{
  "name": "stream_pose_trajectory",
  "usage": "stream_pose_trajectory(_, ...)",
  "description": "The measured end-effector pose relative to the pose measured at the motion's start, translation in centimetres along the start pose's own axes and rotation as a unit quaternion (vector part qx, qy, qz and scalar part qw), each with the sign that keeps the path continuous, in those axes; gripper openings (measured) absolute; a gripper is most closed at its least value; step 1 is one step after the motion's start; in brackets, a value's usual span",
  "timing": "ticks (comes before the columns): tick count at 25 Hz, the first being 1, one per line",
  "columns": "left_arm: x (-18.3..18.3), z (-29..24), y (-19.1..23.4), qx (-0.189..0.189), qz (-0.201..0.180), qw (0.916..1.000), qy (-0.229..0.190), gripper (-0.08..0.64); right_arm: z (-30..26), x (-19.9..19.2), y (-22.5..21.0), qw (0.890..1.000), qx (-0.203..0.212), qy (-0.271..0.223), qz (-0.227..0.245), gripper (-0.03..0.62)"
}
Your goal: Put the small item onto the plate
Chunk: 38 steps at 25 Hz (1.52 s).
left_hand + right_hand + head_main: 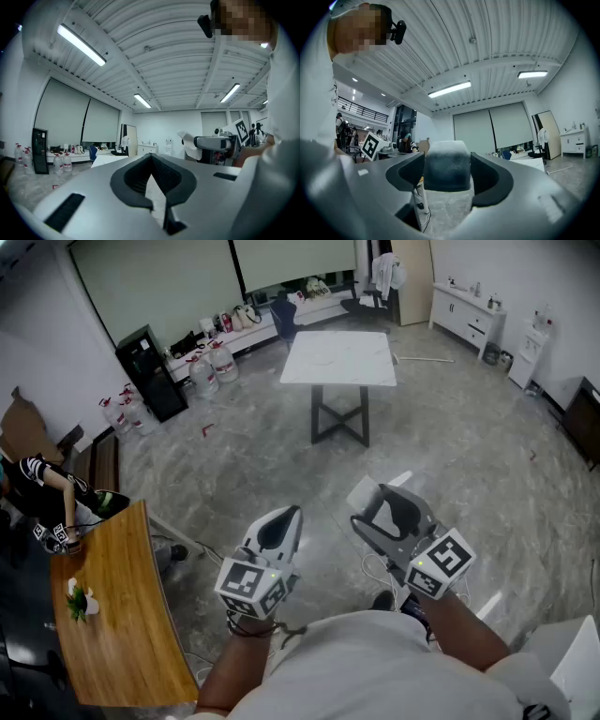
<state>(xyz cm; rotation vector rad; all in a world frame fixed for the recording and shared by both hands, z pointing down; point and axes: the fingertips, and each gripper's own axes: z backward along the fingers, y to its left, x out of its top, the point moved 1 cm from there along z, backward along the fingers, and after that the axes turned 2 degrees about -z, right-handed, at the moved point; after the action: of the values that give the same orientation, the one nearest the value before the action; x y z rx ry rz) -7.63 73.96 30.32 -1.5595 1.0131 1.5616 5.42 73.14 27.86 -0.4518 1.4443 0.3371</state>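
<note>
The person is standing on the near side of the white table, well apart from it, and is holding both grippers up in front of the chest. The right gripper is gripping the small item, a pale, blocky piece, with its jaws spread wide and pressing on the piece from both sides. The item is hanging in the air over the floor, nearer the person than the white table. The left gripper is keeping its jaws closed, tips meeting, with nothing between them.

Left of the white table, along the wall, several clear water jugs are standing beside a black cabinet; whether they are holding water cannot be told. Farther left and nearer, a white pot is sitting on a wooden table, holding a small green plant.
</note>
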Motion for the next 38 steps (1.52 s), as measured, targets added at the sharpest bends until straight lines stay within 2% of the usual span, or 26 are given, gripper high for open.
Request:
stream_pose_trajectory(9, -0.7, 0.0, 0.8, -0.003, 0.000, 1.0000, 0.004, 0.006, -0.7, -1.2, 0.1, 1.000, 0.000, 0.011, 0.002, 0.296)
stream_pose_trajectory(17, -0.6, -3.6, 2.2, 0.001, 0.003, 0.9999, 0.010, 0.006, -2.2, -1.0, -3.7, 1.000, 0.000, 0.013, -0.002, 0.296)
stream_pose_trajectory(24, -0.3, -10.5, 4.4, 0.009, 0.001, 0.9999, 0.014, 0.006, -4.7, -0.3, -10.7, 1.000, 0.004, 0.003, -0.003, 0.295)
stream_pose_trajectory(33, 1.7, -24.1, 6.0, 0.022, -0.001, 0.9998, 0.001, 0.006, -6.7, 2.4, -24.4, 1.000, 0.014, -0.005, -0.003, 0.295)
stream_pose_trajectory(38, 1.5, -30.4, 6.1, 0.023, 0.003, 0.9997, -0.001, 0.005, -6.6, 2.8, -31.0, 1.000, 0.016, -0.003, -0.012, 0.295)
